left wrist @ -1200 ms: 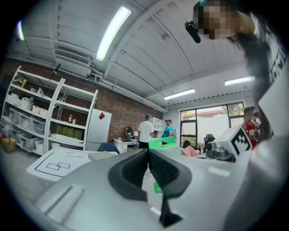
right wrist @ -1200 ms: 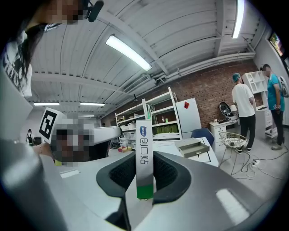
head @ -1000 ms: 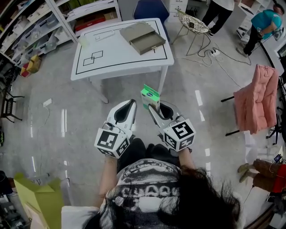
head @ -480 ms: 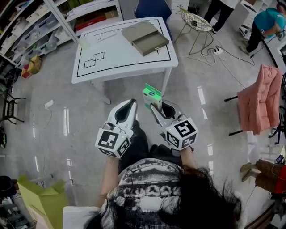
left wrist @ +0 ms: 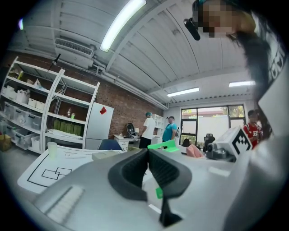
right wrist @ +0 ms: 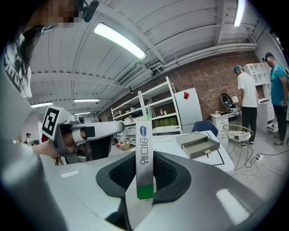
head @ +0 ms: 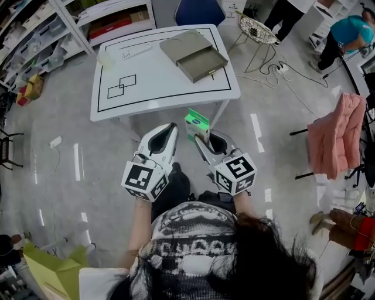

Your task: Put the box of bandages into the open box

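The bandage box [head: 197, 124], white with green ends, stands upright between the jaws of my right gripper [head: 203, 138], which is shut on it over the floor just in front of the table. In the right gripper view the box [right wrist: 144, 158] is pinched between the dark pads. The grey open box [head: 194, 54] lies at the far right of the white table [head: 164, 88], also visible as the open box [right wrist: 198, 144] past the jaws. My left gripper [head: 169, 130] hangs beside the right one, its jaws [left wrist: 147, 158] shut with nothing between them.
A clear cup [head: 105, 57] and a small white item sit at the table's far left, by printed black outlines. A blue chair [head: 199, 10] stands behind the table, a wire basket stool [head: 253, 26] and floor cables to its right. Shelves [head: 47, 35] line the left; a pink-draped chair [head: 337, 132] stands right.
The table and open box have drawn a little nearer and lower in the head view. Both grippers keep their pose, the right one still holding the bandage box.
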`<action>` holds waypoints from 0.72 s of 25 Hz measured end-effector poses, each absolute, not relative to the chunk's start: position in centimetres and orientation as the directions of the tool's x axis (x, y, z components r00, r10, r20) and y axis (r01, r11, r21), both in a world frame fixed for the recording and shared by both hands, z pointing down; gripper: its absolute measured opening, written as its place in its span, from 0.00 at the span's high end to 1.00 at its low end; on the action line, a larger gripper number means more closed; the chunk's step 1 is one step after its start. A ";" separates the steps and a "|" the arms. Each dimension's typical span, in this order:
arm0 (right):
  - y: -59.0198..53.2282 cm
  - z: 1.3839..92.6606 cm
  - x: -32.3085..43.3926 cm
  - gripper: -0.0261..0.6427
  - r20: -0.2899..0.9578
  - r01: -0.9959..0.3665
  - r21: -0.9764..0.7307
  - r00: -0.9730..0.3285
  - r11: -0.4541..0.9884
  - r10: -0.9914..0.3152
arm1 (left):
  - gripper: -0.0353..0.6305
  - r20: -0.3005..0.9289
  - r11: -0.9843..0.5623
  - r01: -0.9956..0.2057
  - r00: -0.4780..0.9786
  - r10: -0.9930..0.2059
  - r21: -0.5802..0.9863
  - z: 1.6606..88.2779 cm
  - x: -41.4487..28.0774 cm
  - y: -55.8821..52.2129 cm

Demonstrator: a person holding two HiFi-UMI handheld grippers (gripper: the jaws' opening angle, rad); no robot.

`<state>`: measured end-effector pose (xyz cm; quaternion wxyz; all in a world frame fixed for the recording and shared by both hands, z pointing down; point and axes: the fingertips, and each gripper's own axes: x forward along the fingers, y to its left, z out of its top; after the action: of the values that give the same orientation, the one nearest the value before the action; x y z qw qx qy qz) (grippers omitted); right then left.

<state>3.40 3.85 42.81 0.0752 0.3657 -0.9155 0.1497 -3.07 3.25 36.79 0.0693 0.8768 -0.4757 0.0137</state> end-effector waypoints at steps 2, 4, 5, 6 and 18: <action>2.4 42.8 2.0 0.83 0.259 -0.699 -0.219 -0.714 0.681 -0.650 | 0.95 0.084 -0.549 -0.828 0.559 -0.825 0.114 36.6 -4.4 1.7; 0.8 42.8 0.6 0.82 0.266 -0.706 -0.218 -0.707 0.674 -0.655 | 0.95 0.083 -0.563 -0.819 0.572 -0.816 0.111 36.5 -5.7 0.1; 0.0 42.8 -0.1 0.82 0.269 -0.710 -0.217 -0.704 0.670 -0.658 | 0.95 0.085 -0.569 -0.816 0.577 -0.812 0.107 36.6 -6.4 -0.7; -0.7 42.8 -0.8 0.82 0.271 -0.713 -0.214 -0.700 0.667 -0.661 | 0.95 0.088 -0.574 -0.812 0.582 -0.808 0.103 36.6 -7.1 -1.5; -6.7 42.9 -6.7 0.82 0.292 -0.766 -0.190 -0.642 0.614 -0.709 | 0.95 0.091 -0.648 -0.754 0.657 -0.749 0.107 37.3 -12.5 -7.6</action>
<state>-6.66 -6.73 42.89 0.0942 0.4127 -0.8935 0.1499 -12.54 -7.56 37.32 0.0676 0.9077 -0.4138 0.0191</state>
